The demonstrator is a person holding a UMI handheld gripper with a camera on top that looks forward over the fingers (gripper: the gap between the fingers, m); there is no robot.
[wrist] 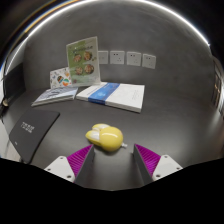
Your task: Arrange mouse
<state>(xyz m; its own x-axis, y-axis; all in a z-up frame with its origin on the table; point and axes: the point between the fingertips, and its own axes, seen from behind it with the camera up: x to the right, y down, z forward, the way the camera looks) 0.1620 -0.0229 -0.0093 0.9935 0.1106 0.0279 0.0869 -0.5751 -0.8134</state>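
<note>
A yellow mouse (104,137) lies on the dark tabletop (160,125), just ahead of my fingers and slightly toward the left one. My gripper (113,157) is open, its two purple pads spread wide on either side. The left pad (79,157) is close to the mouse's near left edge; the right pad (147,156) stands apart from it. Nothing is held between the fingers.
A dark mouse mat or folder (28,133) lies to the left of the mouse. Beyond the mouse lie a blue and white booklet (113,95) and another booklet (53,96). An upright green picture card (83,58) stands at the back. Wall sockets (126,58) line the far wall.
</note>
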